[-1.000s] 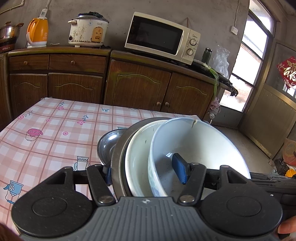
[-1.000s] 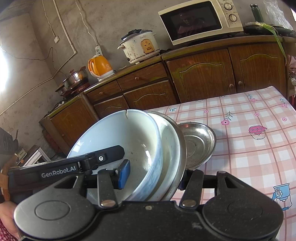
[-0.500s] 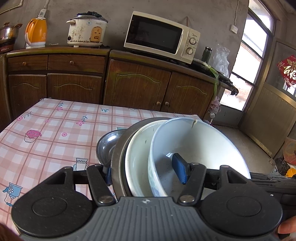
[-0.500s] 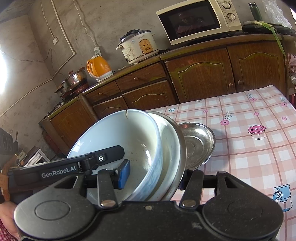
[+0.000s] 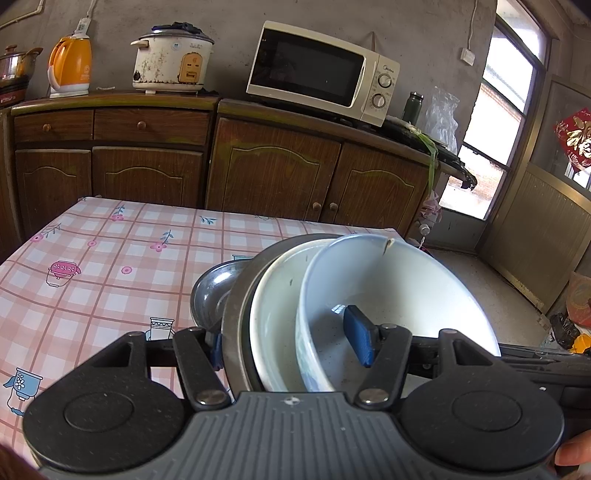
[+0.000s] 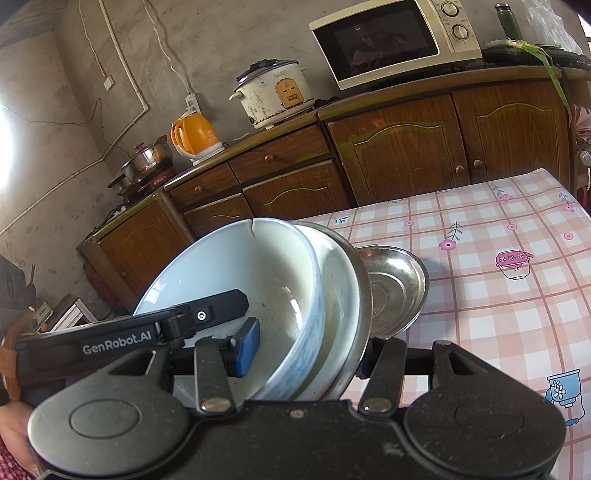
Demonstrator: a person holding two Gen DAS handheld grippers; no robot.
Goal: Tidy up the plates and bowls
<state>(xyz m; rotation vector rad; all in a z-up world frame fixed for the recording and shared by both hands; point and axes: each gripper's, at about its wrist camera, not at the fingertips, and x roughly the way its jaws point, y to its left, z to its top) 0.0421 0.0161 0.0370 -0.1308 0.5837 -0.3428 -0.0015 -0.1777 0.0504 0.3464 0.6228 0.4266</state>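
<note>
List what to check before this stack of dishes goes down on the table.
1. Left tool clamped across the nested stack of dishes: ok.
2. Right tool clamped across the same stack: ok.
3. Pale blue ceramic bowl rim intact: not ok, a crack shows at the top.
4. Small steel dish inside the grip: cannot tell.
5. Bare space ahead on the pink checked tablecloth: ok.

Grey plaster walls [image 5: 229, 22], brown wood cabinets [image 5: 273, 173] w/ microwave [image 5: 321, 74], bright window [image 5: 495, 122] at right.
</note>
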